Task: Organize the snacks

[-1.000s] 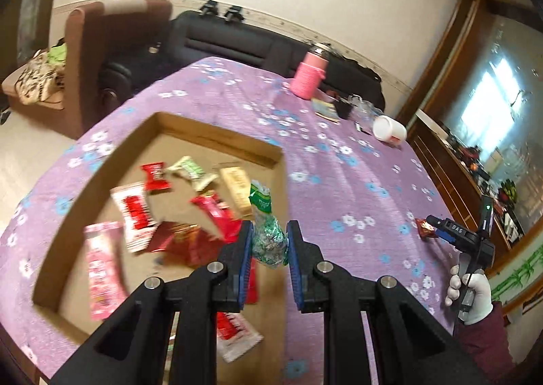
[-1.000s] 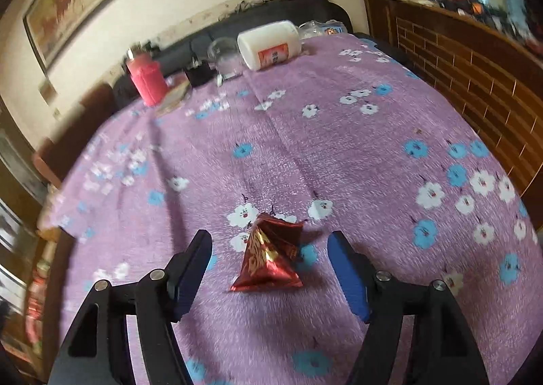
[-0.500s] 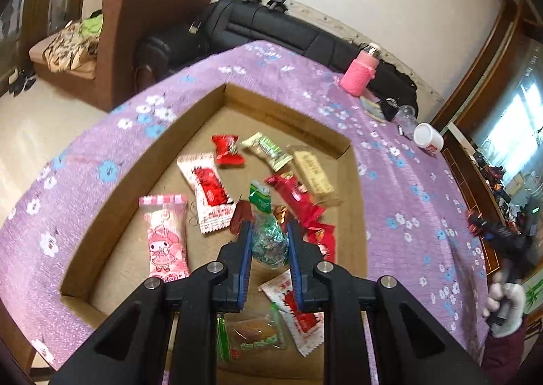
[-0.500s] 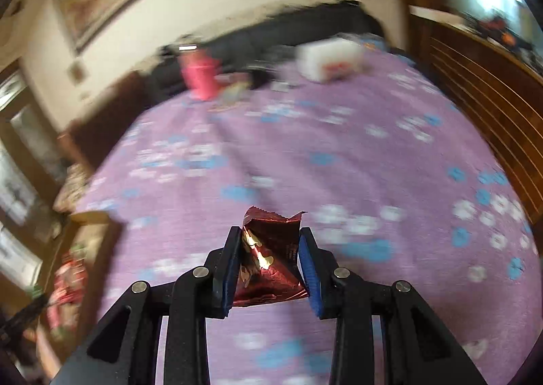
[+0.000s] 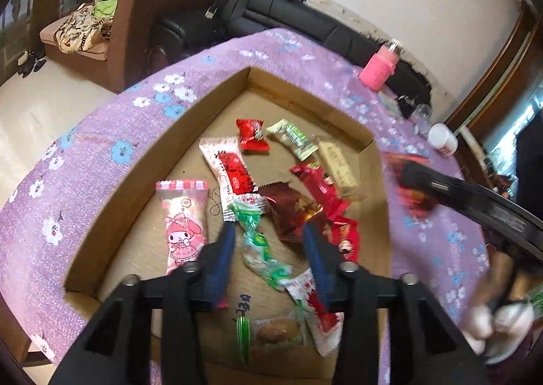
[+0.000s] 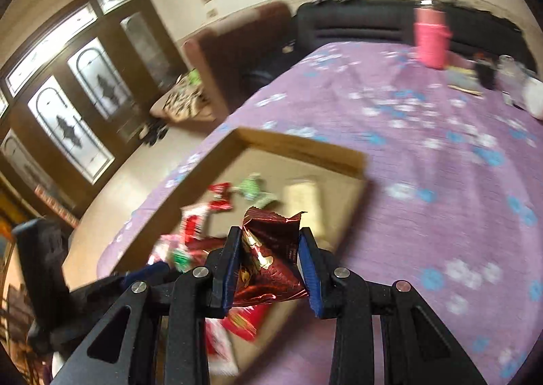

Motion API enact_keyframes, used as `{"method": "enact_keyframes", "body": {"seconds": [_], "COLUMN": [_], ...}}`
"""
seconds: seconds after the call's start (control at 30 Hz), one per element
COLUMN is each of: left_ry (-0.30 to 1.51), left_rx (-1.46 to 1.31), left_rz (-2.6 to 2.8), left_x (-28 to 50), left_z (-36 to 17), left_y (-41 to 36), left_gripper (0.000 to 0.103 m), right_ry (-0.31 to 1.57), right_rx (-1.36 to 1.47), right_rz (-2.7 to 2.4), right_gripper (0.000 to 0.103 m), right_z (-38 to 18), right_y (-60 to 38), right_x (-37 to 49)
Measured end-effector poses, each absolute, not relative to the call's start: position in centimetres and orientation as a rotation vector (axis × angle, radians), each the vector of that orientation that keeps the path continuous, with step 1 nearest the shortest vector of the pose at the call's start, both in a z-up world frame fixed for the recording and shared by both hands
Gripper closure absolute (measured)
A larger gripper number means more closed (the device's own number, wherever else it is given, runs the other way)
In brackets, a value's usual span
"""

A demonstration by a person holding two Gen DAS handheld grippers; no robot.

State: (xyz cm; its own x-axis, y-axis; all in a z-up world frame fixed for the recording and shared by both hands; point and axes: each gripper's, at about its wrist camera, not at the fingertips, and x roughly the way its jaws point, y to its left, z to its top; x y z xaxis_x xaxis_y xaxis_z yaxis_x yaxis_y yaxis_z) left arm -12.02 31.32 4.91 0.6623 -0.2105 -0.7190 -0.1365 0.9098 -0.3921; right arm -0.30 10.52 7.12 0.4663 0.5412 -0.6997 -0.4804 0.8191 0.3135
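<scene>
A shallow cardboard box (image 5: 112, 215) on the purple floral tablecloth holds several snack packets. My left gripper (image 5: 268, 249) hangs open over the box; a green-and-clear packet (image 5: 261, 245) lies between its fingers, free of them. My right gripper (image 6: 271, 266) is shut on a dark red foil packet (image 6: 268, 266) and holds it over the box's right edge (image 6: 359, 181). In the left wrist view the right gripper (image 5: 417, 188) comes in blurred from the right with the red packet.
A pink bottle (image 5: 378, 67) (image 6: 431, 42), a glass (image 5: 420, 113) and a white jar (image 5: 443, 139) stand at the table's far end. A black sofa (image 5: 288, 21) and a brown armchair (image 5: 152, 11) lie beyond the table.
My left gripper has opened and let go of the green packet in the box. My right gripper has carried the red foil packet left, from the bare tablecloth to the box.
</scene>
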Motion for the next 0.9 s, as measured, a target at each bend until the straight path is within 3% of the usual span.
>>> {"method": "enact_keyframes", "body": {"seconds": [0.33, 0.43, 0.7, 0.9], "left_ry": [0.693, 0.644, 0.588, 0.568], "left_rx": [-0.357, -0.303, -0.213, -0.143], "left_rz": [0.049, 0.125, 0.186, 0.235], "left_x": [-15.8, -16.5, -17.1, -17.1], "left_z": [8.8, 9.4, 10.3, 11.4], "left_y": [33.2, 33.4, 31.1, 27.8], "left_gripper": [0.031, 0.03, 0.024, 0.009], "right_ry": [0.983, 0.946, 0.775, 0.716], "right_rx": [0.066, 0.074, 0.077, 0.119], "right_rz": [0.611, 0.601, 0.53, 0.452], "right_gripper": [0.064, 0.064, 0.044, 0.038], "right_z": [3.2, 4.3, 7.8, 7.6], "right_y": [17.6, 16.7, 11.1, 7.7], "right_x": [2.9, 2.1, -4.3, -9.4]}}
